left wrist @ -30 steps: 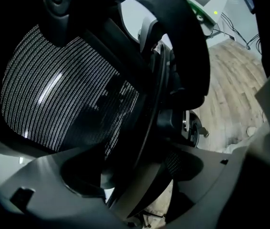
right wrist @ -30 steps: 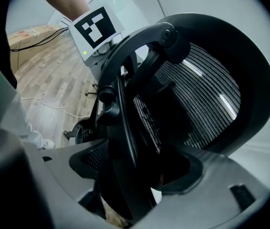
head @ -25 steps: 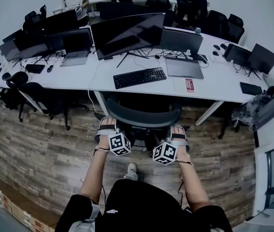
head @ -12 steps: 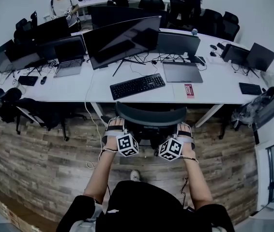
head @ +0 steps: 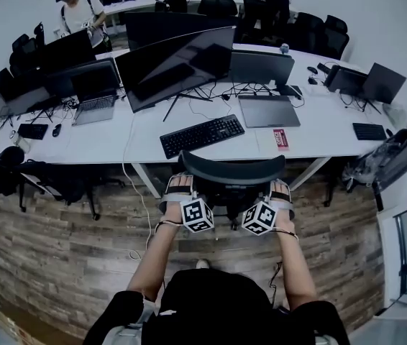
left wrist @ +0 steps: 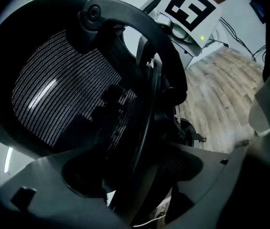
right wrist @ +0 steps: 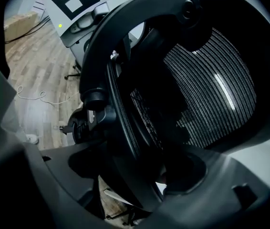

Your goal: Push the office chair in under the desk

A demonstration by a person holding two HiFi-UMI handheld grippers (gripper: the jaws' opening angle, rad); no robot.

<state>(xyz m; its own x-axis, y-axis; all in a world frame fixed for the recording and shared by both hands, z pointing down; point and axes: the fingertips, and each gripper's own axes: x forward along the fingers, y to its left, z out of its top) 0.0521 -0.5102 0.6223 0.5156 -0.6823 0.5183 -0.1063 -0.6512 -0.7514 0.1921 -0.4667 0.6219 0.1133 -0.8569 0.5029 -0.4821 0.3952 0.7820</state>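
Observation:
The black mesh office chair (head: 232, 171) stands at the front edge of the white desk (head: 311, 131), its seat hidden below the desktop. My left gripper (head: 178, 187) holds the backrest's left rim and my right gripper (head: 280, 190) the right rim. In the left gripper view the curved frame beside the mesh (left wrist: 54, 104) runs between the jaws of the left gripper (left wrist: 135, 175), which are shut on it. The right gripper view shows the same on the other side: mesh (right wrist: 206, 89), rim inside the right gripper (right wrist: 140, 175).
A keyboard (head: 202, 136), a curved monitor (head: 175, 65) and a closed laptop (head: 268, 110) lie on the desk above the chair. A desk leg (head: 141, 178) stands left of it. Another chair (head: 52, 175) sits left, a grey bag (head: 394, 157) right. People (head: 78, 9) stand behind.
Both grippers have moved forward with the chair's backrest. The backrest now sits close to the desk's front edge, and the seat has gone under the desktop.

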